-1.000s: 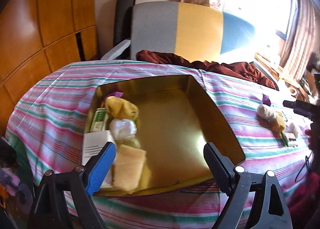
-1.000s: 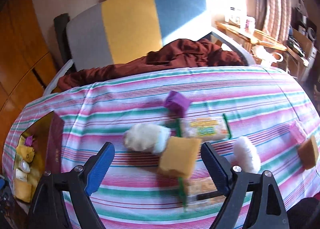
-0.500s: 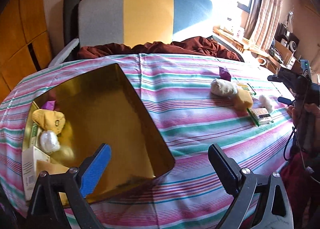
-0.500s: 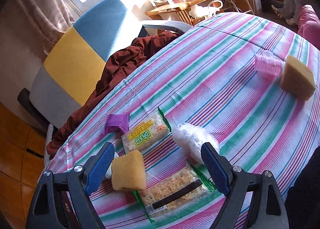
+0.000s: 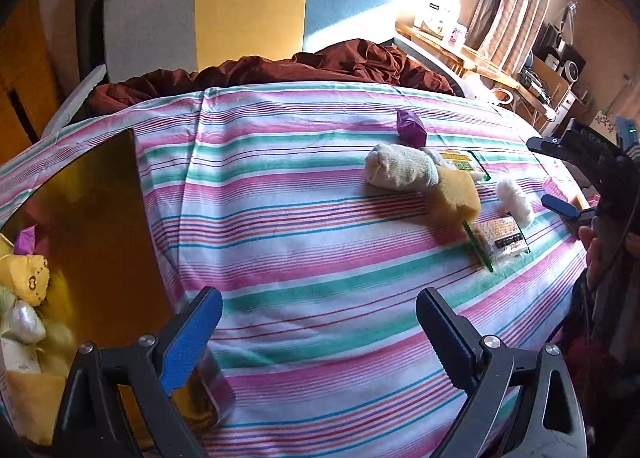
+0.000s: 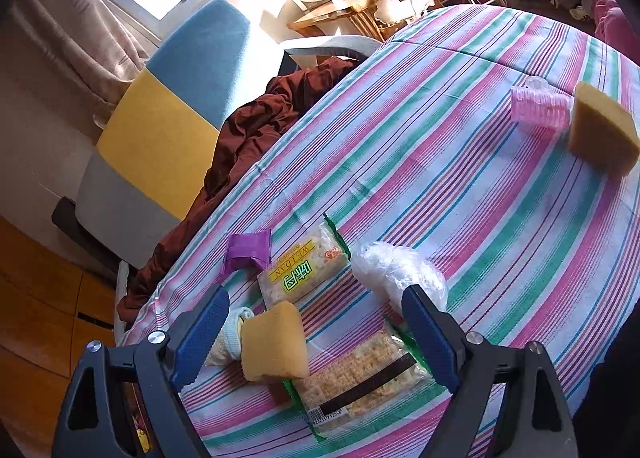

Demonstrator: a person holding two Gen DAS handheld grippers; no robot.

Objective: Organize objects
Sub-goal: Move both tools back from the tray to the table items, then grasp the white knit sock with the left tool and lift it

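Two hand-held grippers are seen with jaws spread wide and nothing clamped. The left gripper [image 5: 318,328], whose ribbed blue and black pads have just been opening further, is held over bare striped tablecloth [image 5: 304,217], with nothing between the pads. The right gripper [image 6: 316,330] is poised low over a cluster of objects: a porous yellow sponge block [image 6: 274,342] and a crinkly clear cracker packet [image 6: 360,378] lie in the gap between its fingers, untouched. A rolled knit sock [image 6: 226,338] is partly hidden behind its left finger, and a crumpled clear plastic wad [image 6: 396,270] lies just behind its right finger. Beyond these, a second cracker packet [image 6: 304,272] with yellow lettering and a folded purple wrapper [image 6: 248,252] are laid side by side. Farther off, a ribbed pink plastic roller [image 6: 540,109] is seen touching a second sponge [image 6: 602,131]. At the left edge of the left wrist view, a glossy gold tin [image 5: 100,225] with straight walls is seen, holding a yellow cloth bundle [image 5: 26,278] and a pearly white wad [image 5: 26,322]. A dark red garment [image 5: 300,69] is draped on a padded chair [image 5: 248,5].
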